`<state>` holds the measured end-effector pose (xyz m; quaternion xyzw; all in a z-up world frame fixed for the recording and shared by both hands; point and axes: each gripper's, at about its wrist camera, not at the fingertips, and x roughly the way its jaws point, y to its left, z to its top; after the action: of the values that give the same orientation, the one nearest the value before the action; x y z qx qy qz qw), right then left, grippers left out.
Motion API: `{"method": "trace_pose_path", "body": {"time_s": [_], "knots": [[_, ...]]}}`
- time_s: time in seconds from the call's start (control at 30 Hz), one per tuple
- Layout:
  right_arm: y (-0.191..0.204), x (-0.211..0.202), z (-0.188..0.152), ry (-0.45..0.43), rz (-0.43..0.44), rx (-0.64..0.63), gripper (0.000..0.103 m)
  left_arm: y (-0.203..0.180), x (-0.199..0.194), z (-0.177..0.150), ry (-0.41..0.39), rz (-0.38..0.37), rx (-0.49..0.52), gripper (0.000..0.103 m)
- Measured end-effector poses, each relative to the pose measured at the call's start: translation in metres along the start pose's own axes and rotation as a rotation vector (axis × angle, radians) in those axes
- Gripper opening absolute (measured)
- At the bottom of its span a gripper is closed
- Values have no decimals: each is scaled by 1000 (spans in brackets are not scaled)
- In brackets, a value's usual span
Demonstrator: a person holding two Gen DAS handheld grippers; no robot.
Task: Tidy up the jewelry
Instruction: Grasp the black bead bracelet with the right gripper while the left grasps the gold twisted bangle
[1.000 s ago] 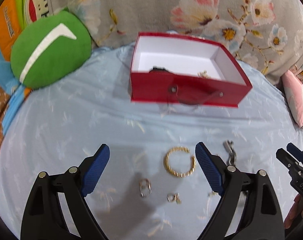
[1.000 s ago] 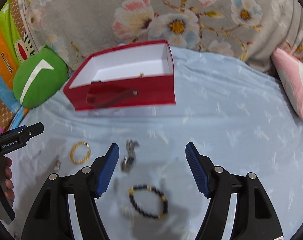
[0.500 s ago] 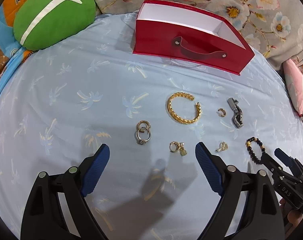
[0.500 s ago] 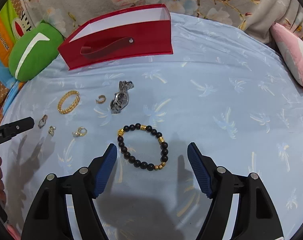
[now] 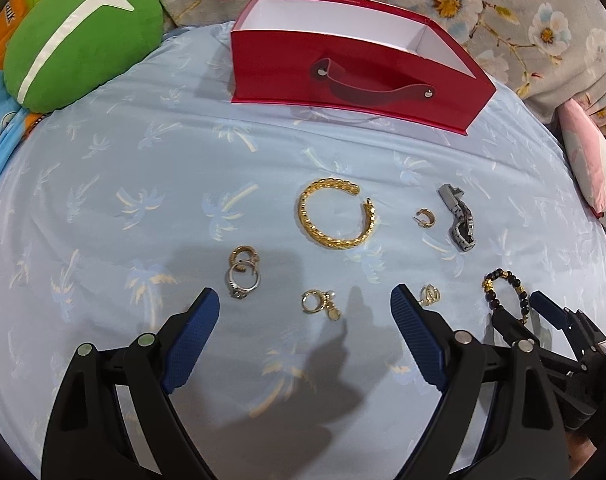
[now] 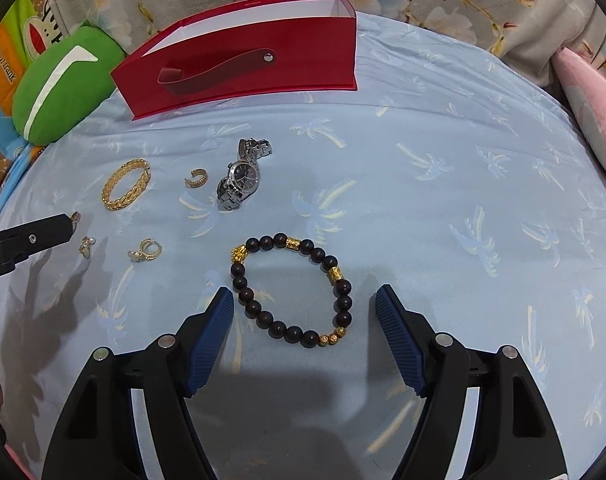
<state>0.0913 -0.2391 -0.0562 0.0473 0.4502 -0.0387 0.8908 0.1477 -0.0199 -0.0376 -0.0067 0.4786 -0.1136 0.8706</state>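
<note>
Lying flat on the pale blue cloth (image 6: 443,184), the beaded bracelet (image 6: 293,286) is framed just ahead of the right gripper (image 6: 305,334), whose jaws are spread wide and hold nothing. Its near beads are placed between the 2 blue pads (image 6: 209,338), though no contact is seen. A second ago this bracelet was seen small and low under a level gripper; now both cameras are tilted steeply down and drawn back, so the whole spread of jewelry is brought into view. That change is judged to mean a pick is being lined up, with the bracelet the likely first target.

Ahead and to the left of that gripper, the watch (image 6: 241,176) is seen, then a small gold hoop (image 6: 196,178) and the gold bangle (image 6: 125,185). Farther ahead, the red box (image 6: 239,72) is stood, its inside hidden from this angle.

The left gripper (image 5: 305,334) is likewise held wide and empty. A gold earring (image 5: 321,304) lies just ahead between its pads, 2 linked rings (image 5: 243,270) ahead to its left, and another small earring (image 5: 431,294) beside its right pad. Nothing on the cloth has yet been lifted, so most of the sorting is judged to remain.
</note>
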Motion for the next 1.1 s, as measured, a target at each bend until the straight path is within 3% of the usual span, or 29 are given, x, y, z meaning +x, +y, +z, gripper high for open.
{"method": "trace_pose_path", "body": {"time_s": [0.3, 0.37, 0.47, 0.8, 0.9, 1.1], "knots": [[-2, 2, 4, -28, -24, -12, 44, -18, 22, 14, 11, 0, 34, 85], [-4, 1, 5, -28, -21, -8, 33, -19, 27, 17, 12, 4, 35, 85], [-8, 1, 6, -30, -18, 0, 27, -21, 37, 24, 20, 11, 30, 85], [-8, 2, 6, -53, -19, 7, 25, -32, 59, 38, 11, 49, 55, 82], [-10, 1, 6, -56, -15, 10, 25, -39, 60, 40, 6, 65, 80, 68], [-11, 1, 6, -59, -7, 17, 25, -43, 59, 43, 6, 55, 78, 54]]}}
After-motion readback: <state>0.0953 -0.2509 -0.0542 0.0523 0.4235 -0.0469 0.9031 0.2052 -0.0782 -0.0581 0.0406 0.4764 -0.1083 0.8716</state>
